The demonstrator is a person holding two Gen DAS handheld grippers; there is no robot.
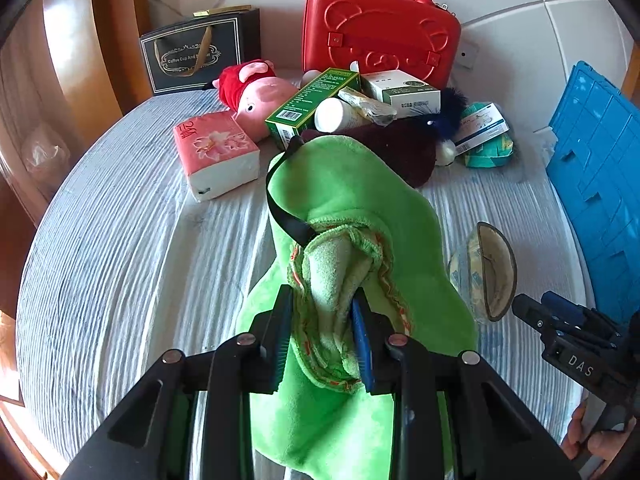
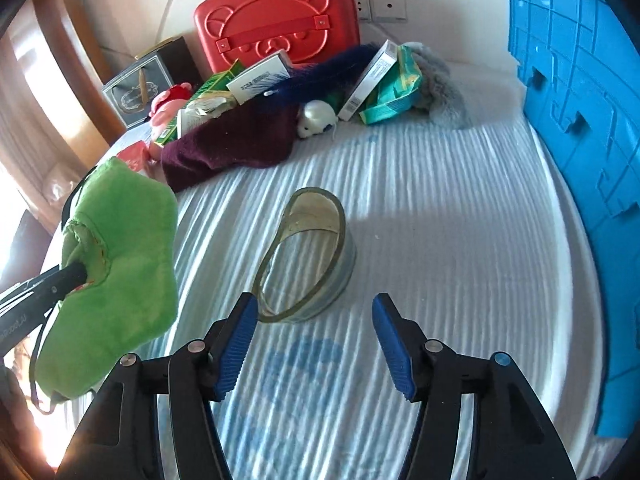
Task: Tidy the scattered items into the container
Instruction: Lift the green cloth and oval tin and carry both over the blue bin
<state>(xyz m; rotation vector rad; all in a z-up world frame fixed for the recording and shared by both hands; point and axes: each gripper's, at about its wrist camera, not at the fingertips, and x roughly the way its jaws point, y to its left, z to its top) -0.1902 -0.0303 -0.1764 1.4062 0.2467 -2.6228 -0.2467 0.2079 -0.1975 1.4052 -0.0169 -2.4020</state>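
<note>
My left gripper is shut on a green plush cloth item with a black strap, bunched between its blue pads and lifted off the bed. The same green item hangs at the left of the right wrist view. A roll of clear tape lies on the striped bed cover, just ahead of my right gripper. That gripper is open, nothing is pressed between its pads, and its left fingertip overlaps the roll's near rim in the picture. In the left wrist view, the tape sits beside the right gripper.
A blue plastic crate stands at the bed's right edge. At the back lies a pile: red bear case, pink plush pig, tissue pack, green box, white box, maroon cloth. A black gift bag stands behind it.
</note>
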